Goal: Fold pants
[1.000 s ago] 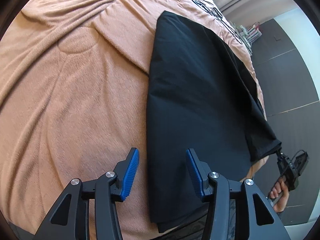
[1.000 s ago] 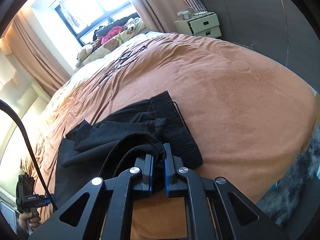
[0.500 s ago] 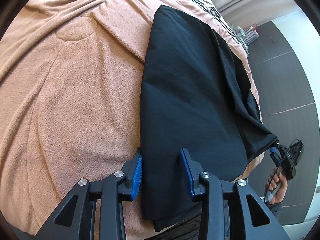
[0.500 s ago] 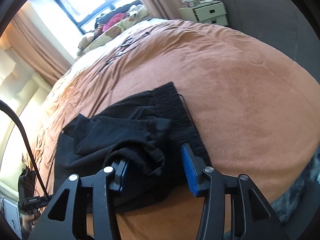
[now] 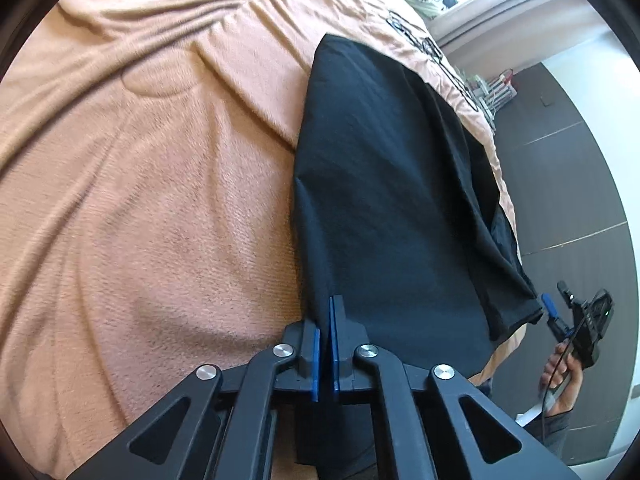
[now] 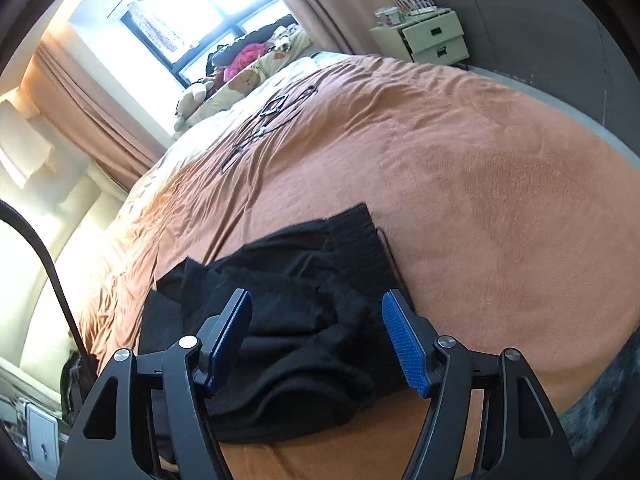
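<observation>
The pants (image 5: 384, 208) are pinched at the near edge by the left gripper (image 5: 329, 344), apparently; they stretch lengthwise away. The right gripper (image 6: 320, 336), just opened, hangs empty over the waistband (image 6: 360, 248).

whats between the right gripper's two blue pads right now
In the right wrist view, the right gripper, whose jaws have just been opening, stands wide above the bunched waistband end of the black pants. The fabric shows through the gap, but neither pad presses on it.
</observation>
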A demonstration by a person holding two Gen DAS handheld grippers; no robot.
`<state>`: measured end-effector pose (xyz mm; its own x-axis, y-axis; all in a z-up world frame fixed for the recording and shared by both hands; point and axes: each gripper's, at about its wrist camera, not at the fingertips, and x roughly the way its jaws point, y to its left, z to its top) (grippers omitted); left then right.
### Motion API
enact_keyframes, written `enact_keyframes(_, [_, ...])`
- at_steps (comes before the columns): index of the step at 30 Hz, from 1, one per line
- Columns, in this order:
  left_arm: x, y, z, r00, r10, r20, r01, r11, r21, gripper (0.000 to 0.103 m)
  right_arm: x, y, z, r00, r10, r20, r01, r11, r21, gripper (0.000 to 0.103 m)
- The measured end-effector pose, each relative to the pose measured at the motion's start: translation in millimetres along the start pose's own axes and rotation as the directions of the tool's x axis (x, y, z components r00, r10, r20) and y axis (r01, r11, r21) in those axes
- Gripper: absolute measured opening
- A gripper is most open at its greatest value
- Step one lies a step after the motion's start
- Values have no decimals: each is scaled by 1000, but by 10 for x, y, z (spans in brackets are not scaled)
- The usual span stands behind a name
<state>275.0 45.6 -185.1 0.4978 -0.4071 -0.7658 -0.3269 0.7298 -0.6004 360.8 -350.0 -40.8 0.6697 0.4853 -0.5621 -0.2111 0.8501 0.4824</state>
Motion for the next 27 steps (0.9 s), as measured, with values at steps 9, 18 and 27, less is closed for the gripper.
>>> enact_keyframes(9, [-38,118,28,999,-34,-20,33,999,-37,4,622,734,218,984,-36,-177,-25,943,-331,66])
enact_keyframes(18, [-97,130,62,999,-45,-12,44,997,-69,5,1292,1095,431,944,-82,-320,-102,848,-520,66])
enact_keyframes(27, [-139,137,65,999,-51,3,51,996,-73,5,1824,1243,425,901,-125,-415,-163,790,-591,65])
